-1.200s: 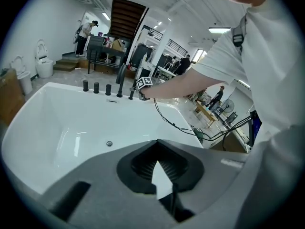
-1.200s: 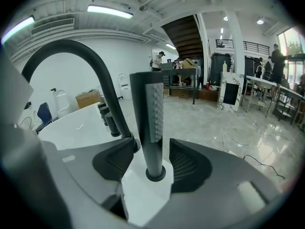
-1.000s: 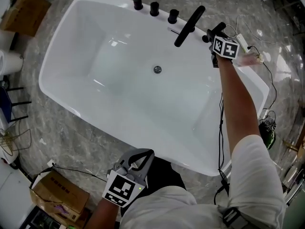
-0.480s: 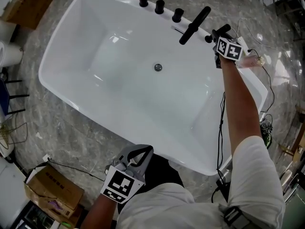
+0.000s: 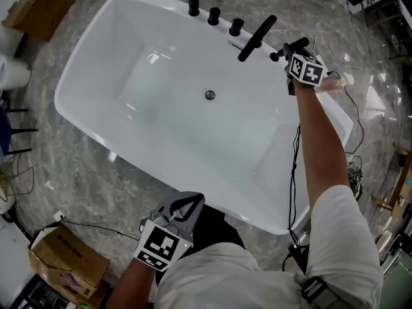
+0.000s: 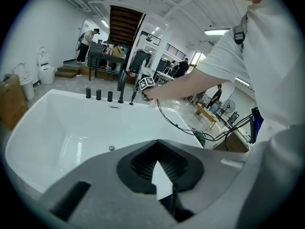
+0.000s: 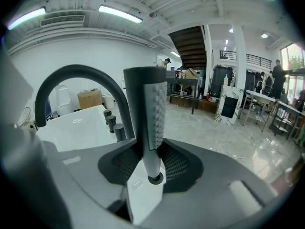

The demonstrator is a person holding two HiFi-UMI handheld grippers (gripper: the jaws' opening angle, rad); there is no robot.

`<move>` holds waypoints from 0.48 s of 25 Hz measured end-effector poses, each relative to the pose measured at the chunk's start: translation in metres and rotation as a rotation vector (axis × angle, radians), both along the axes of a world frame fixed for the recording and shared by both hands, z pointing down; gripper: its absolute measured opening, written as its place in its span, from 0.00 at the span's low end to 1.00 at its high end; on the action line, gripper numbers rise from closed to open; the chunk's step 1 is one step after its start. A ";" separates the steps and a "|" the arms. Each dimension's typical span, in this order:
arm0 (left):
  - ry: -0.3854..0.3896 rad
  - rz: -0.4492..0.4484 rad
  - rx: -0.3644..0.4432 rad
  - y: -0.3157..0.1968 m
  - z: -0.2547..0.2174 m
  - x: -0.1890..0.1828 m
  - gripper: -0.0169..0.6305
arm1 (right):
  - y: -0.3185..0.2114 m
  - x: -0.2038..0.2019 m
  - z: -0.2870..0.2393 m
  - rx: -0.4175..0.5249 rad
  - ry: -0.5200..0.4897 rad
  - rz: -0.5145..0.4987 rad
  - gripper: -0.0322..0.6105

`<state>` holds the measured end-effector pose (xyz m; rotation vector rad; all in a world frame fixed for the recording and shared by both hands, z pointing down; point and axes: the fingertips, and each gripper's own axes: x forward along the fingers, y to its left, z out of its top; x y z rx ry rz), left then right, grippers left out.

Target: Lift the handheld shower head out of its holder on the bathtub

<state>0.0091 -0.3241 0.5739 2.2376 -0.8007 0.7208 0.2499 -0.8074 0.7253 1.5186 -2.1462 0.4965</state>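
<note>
The black stick-shaped shower head [image 7: 150, 113] stands upright between my right gripper's [image 7: 152, 168] jaws, which have just been closing and now grip its lower handle. Its bottom end shows as a dark ring just over the white rim. From above, my right gripper [image 5: 290, 50] holds the shower head [image 5: 297, 44] at the far right corner of the white bathtub [image 5: 96, 76], beside the black arched spout [image 5: 257, 37]. My left gripper [image 5: 185, 210] hangs shut and empty outside the tub's near rim; in its own view the left gripper [image 6: 159, 168] looks across the bathtub [image 6: 57, 128].
Three black knobs [image 5: 214, 15] line the far rim left of the spout, and the drain [image 5: 210, 95] sits mid-tub. Cables [image 5: 351, 108] trail over the marble floor at right. Cardboard boxes [image 5: 61, 253] [image 5: 38, 2] lie near left and far left. People stand far behind.
My right gripper has risen a little at the tub's far corner with the shower head in it. The left gripper has edged slightly up by the near rim.
</note>
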 end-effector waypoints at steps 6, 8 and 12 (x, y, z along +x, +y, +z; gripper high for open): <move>0.014 0.007 0.019 0.018 -0.012 -0.001 0.04 | 0.017 0.001 -0.029 0.025 -0.002 0.002 0.28; 0.017 0.012 0.025 0.024 -0.017 -0.001 0.04 | 0.023 0.001 -0.040 0.033 0.001 -0.001 0.28; 0.023 0.013 0.043 0.030 -0.028 -0.006 0.04 | 0.031 0.005 -0.063 0.043 0.000 0.012 0.28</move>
